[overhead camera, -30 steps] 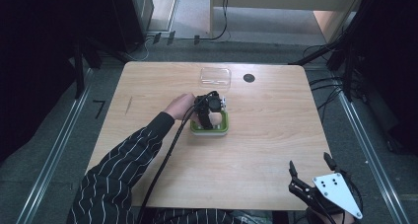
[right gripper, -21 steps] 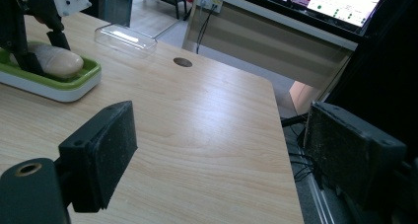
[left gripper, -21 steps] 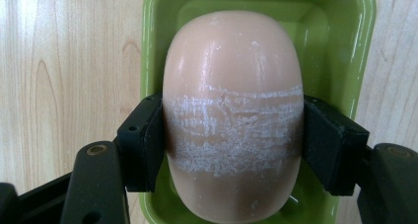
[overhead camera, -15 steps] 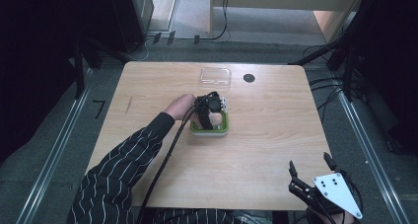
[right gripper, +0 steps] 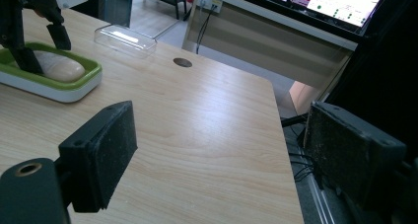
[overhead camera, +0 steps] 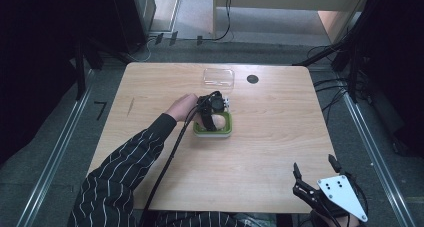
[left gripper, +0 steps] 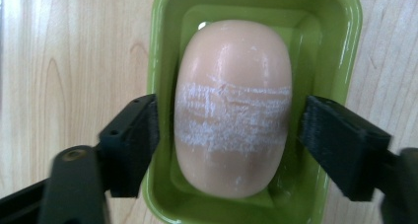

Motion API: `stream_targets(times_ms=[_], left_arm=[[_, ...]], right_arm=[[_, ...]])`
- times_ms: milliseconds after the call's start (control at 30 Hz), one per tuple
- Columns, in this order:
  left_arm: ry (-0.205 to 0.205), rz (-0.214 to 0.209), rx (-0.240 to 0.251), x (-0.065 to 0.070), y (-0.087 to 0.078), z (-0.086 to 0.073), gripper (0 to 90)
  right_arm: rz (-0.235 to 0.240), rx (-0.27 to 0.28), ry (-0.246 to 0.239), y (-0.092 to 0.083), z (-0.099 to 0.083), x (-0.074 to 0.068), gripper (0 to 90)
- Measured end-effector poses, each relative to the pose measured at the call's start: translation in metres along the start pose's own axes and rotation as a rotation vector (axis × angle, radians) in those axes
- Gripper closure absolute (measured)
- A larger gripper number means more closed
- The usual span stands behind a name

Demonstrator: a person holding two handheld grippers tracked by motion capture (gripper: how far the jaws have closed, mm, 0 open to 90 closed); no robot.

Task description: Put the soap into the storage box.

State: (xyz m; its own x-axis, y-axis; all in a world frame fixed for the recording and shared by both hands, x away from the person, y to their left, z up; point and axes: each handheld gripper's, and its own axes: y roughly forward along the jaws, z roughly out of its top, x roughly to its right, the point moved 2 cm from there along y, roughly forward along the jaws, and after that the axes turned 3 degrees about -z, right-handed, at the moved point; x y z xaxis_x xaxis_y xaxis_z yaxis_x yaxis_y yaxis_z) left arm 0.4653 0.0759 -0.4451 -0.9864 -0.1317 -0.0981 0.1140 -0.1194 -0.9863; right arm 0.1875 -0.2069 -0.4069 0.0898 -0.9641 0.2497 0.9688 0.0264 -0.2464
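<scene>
We're looking at the soap (left gripper: pixel 231 110), a rounded peach-coloured bar with a band of whitish scuffing across its middle, lying in the green dish (left gripper: pixel 345 31). The dish sits near the middle of the worktop (overhead camera: pixel 270 152), and from the right gripper view we see that it has a white base and the soap resting low inside it.

Now the left gripper (left gripper: pixel 230 135): it hangs straight over the dish, pointing down, and we can see its jaws have just been opening. They stand partly apart, one on either side of the bar. In the left gripper view there's a thin gap between each pad and the soap, so the pads are off it and nothing is being squeezed. The soap lies between them on the floor of the dish. In the high view the left hand (overhead camera: pixel 182 107) grips that tool from the left side of the dish, with a striped sleeve (overhead camera: pixel 125 167) and a black cable trailing back toward the near edge.

Beyond the dish, toward the far edge, we've got a clear plastic lid (overhead camera: pixel 218 77) lying flat, and just to its right a small dark round hole (overhead camera: pixel 252 79) in the wood.

Over at the near right corner, the right gripper (overhead camera: pixel 315 179) waits well apart from all this, its jaws spread wide with only bare worktop between them.
</scene>
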Motion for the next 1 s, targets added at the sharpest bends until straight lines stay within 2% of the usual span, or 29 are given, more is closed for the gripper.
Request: stream_targets(times_ms=[33,67,167,467,767,867,1000], left_arm=[[-0.001,-0.001,-0.003,0.000,-0.001,0.000,20.8],[-0.020,0.004,0.000,0.001,-0.002,-0.001,18.7],[-0.030,-0.001,-0.003,0.001,-0.006,-0.001,14.1],[-0.122,-0.014,-0.018,0.006,-0.016,-0.005,1.9],[-0.197,-0.010,-0.039,0.018,-0.025,-0.015,0.0],[-0.244,-0.005,-0.044,0.022,-0.026,-0.019,0.0],[-0.252,-0.006,-0.058,0.030,-0.028,-0.024,0.0]], right_arm=[[-0.001,0.002,-0.001,0.000,0.000,0.000,13.4],[0.000,0.002,-0.001,0.000,0.000,0.000,13.4],[0.001,0.001,0.000,0.000,0.000,0.000,13.4],[0.007,0.009,-0.009,0.002,0.001,-0.001,13.4],[0.013,0.006,0.001,0.003,0.002,-0.002,13.4],[0.013,0.011,-0.001,0.003,0.002,-0.003,13.4],[0.019,0.015,-0.004,0.004,0.003,-0.003,13.4]])
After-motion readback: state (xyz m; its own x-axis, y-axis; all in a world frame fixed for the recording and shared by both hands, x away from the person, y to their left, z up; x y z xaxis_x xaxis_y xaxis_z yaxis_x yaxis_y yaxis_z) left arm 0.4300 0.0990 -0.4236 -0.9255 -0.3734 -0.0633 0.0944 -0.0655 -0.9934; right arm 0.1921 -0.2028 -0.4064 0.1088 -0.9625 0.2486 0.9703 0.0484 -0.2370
